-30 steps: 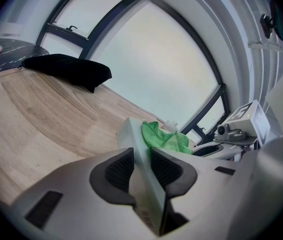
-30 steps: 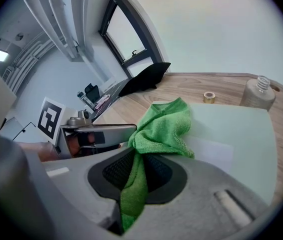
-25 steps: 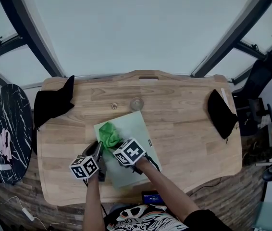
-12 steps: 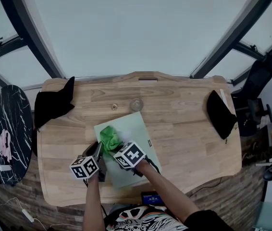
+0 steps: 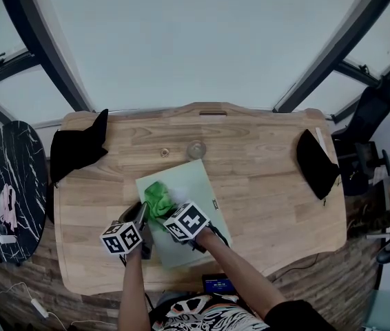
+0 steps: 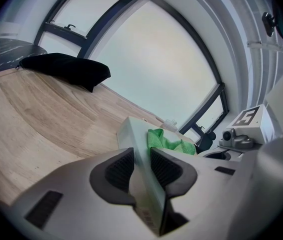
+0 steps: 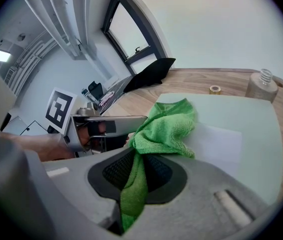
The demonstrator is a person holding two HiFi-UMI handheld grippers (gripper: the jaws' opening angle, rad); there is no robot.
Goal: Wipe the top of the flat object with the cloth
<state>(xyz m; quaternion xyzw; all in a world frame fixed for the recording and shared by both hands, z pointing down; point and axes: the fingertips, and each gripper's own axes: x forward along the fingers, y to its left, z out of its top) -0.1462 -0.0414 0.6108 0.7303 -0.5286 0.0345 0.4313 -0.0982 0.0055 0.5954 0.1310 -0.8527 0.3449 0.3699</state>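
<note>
Flat object (image 5: 193, 185): 1, under 1 green cloth (image 5: 157, 198).

the right half of the tabletop (image 5: 271, 192) is lying wide open, bare wood running to the black bundle (image 5: 317, 163) at its right edge. a small clear bottle (image 5: 195, 148) and a little ring (image 5: 163, 152) are sitting just past the far edge of the pale green board (image 5: 198, 185). a second black bundle (image 5: 76, 147) is blocking the far left corner. the left gripper (image 5: 141, 214), right gripper (image 5: 163, 211) and green cloth (image 5: 157, 196) are filling the board's near left.
</note>
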